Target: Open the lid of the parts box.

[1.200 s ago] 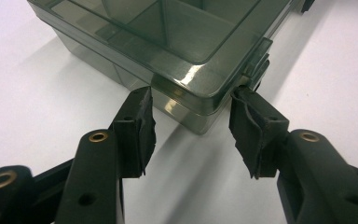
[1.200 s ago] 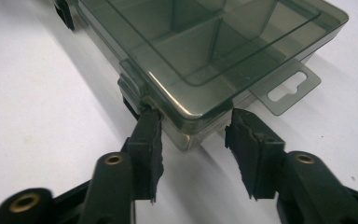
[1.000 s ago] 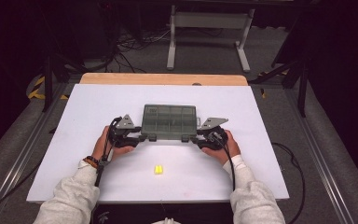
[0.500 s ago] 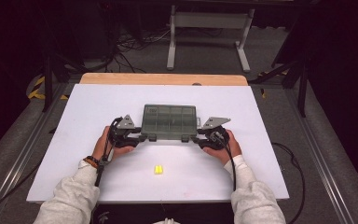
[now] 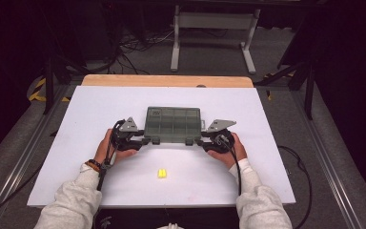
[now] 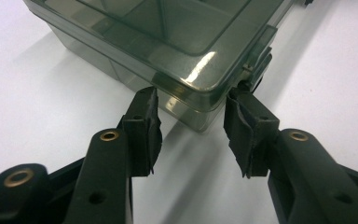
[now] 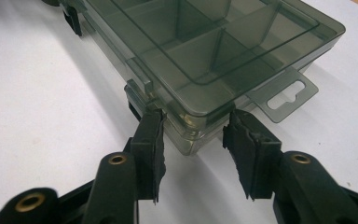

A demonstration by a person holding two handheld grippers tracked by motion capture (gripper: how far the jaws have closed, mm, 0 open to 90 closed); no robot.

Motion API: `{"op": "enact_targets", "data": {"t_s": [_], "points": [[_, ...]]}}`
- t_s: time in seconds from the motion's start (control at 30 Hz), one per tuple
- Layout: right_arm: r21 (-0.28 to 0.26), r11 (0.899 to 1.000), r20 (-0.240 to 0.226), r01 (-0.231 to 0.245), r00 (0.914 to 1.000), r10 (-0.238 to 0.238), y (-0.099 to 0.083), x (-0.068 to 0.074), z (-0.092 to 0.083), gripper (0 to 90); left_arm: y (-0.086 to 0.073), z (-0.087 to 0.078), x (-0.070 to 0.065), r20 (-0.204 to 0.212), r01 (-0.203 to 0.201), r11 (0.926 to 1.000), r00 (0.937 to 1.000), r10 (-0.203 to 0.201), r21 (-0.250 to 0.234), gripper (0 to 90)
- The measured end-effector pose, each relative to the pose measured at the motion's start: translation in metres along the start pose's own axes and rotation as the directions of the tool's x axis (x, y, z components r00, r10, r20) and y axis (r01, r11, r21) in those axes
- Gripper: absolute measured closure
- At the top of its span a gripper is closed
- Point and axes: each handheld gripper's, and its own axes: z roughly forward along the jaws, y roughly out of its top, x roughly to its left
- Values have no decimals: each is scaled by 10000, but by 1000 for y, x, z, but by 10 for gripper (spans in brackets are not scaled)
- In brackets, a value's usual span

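A: Entry: smoky compartment box (image 5: 173, 124), lid down, sits mid-table; your left gripper (image 5: 136, 141) is at its 7 o'clock corner, your right gripper (image 5: 208, 141) at its 5 o'clock corner.

B: Jaw state?

A: Both partly apart, each pair straddling a near corner; in the left gripper view the pads (image 6: 145, 122) touch the box (image 6: 177, 51) at the tips; likewise in the right gripper view (image 7: 200, 60); whether you are truly clamping, I cannot tell.

B: Risks?

A: My judgement: corner holds are shallow; the rounded plastic could slip out if you lift unevenly; the front latches (image 5: 188, 142) might pop.

B: Surroundings?

A: A small yellow piece (image 5: 161, 174) lies at 6 o'clock, well apart, between your sleeves; your cables trail back; the white table (image 5: 276, 157) ahead is unobstructed.
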Motion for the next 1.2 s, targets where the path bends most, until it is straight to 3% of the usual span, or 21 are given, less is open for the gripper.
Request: {"op": "enact_targets", "data": {"t_s": [0.13,0.23,0.33,0.47,0.5,0.53,0.6,0.7,0.77,0.9,1.0,1.1,1.13,1.2], "points": [[-98,10000,57,11,10000,-11,1,0,-2,599,0,-3,1,-175,-29,10000,9998,28,-53,509],[-479,9988,-81,-73,9999,69,3,1,-8,629,0,-7,1,-173,-59,9999,9998,57,-136,488],[-781,9968,229,195,9996,-178,6,4,-15,668,2,-11,1,-298,-103,9994,9995,93,-333,469],[-1149,9933,578,138,9983,-72,7,4,-18,695,3,-18,3,-474,-132,9980,9988,103,-613,452],[-1221,9918,1046,387,9942,-260,9,5,-20,723,4,-23,5,-794,-113,9968,9968,50,-790,452],[-1243,9909,1303,522,9908,-359,10,6,-20,741,4,-23,5,-794,-113,9968,9968,50,-790,452],[-1374,9887,1636,606,9858,-377,11,8,-20,767,6,-28,9,-1173,-145,9917,9931,-6,-1280,431],[-1516,9849,2193,831,9745,-485,14,10,-20,784,9,-28,10,-1793,-456,9894,9836,203,-1380,439],[-1641,9821,2530,926,9662,-488,14,10,-20,772,13,-26,12,-1959,-561,9875,9803,264,-1476,437],[-1717,9808,2880,928,9568,-401,15,8,-17,753,20,-21,17,-2063,-514,9839,9784,152,-1713,441],[-1830,9766,3318,1132,9422,-470,16,5,-16,666,25,-14,19,-2318,-866,9835,9716,481,-1591,447],[-1955,9725,3468,1267,9365,-523,19,1,-15,613,32,-13,22,-2528,-939,9779,9665,445,-1866,442],[-2031,9701,3415,1332,9381,-573,21,-1,-16,626,35,-13,23,-2640,-1071,9756,9630,538,-1919,445],[-2095,9668,3406,1462,9378,-680,24,-2,-17,640,39,-11,23,-2605,-1101,9761,9637,587,-1875,449]]}}
